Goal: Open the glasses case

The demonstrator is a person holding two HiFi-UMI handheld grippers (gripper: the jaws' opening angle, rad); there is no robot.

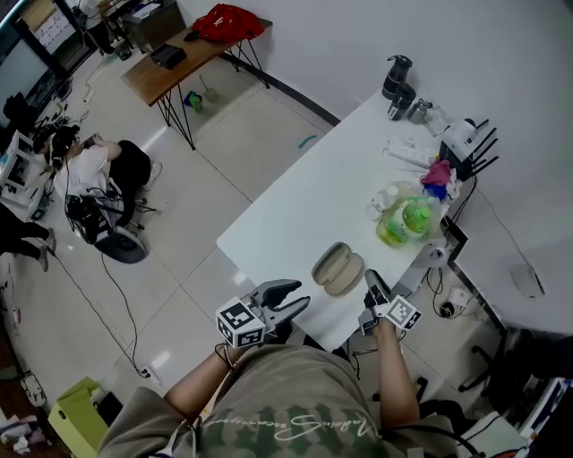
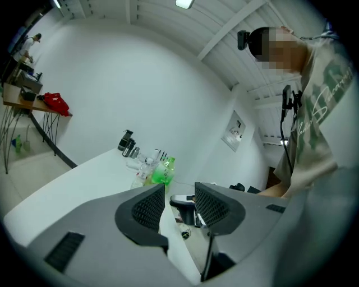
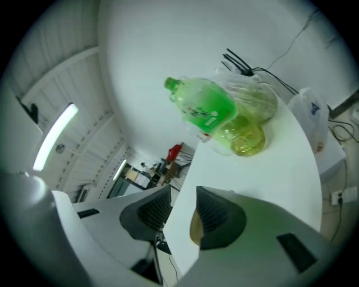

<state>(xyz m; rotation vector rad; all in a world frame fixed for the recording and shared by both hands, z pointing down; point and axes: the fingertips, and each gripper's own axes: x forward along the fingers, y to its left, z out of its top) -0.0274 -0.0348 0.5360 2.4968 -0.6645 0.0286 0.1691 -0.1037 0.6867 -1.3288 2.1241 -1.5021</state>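
Both grippers hover just off the near edge of the white table (image 1: 295, 210), each held in one of the person's hands. On the left gripper (image 1: 300, 298) the jaws stand wide apart with nothing between them; its own view shows only the other tool through the gap. On the right gripper (image 1: 372, 277) the jaws are parted by a narrower gap and are also empty, its tips close to the table edge.

Just past the two tools lies the glasses case (image 1: 337, 267), a tan shell already open, its two halves side by side flat on the table near the front edge. In the right gripper view a sliver of it (image 3: 193, 231) shows behind one jaw.

Farther along the table sits a green bottle (image 1: 409, 217) inside a clear plastic bag, then a pink item (image 1: 437, 172) and a white router (image 1: 466, 136) with black antennas. Black flasks (image 1: 397, 76) stand at the far corner.

Across the floor, a wooden desk (image 1: 179, 58) carries a red bag (image 1: 226, 22).
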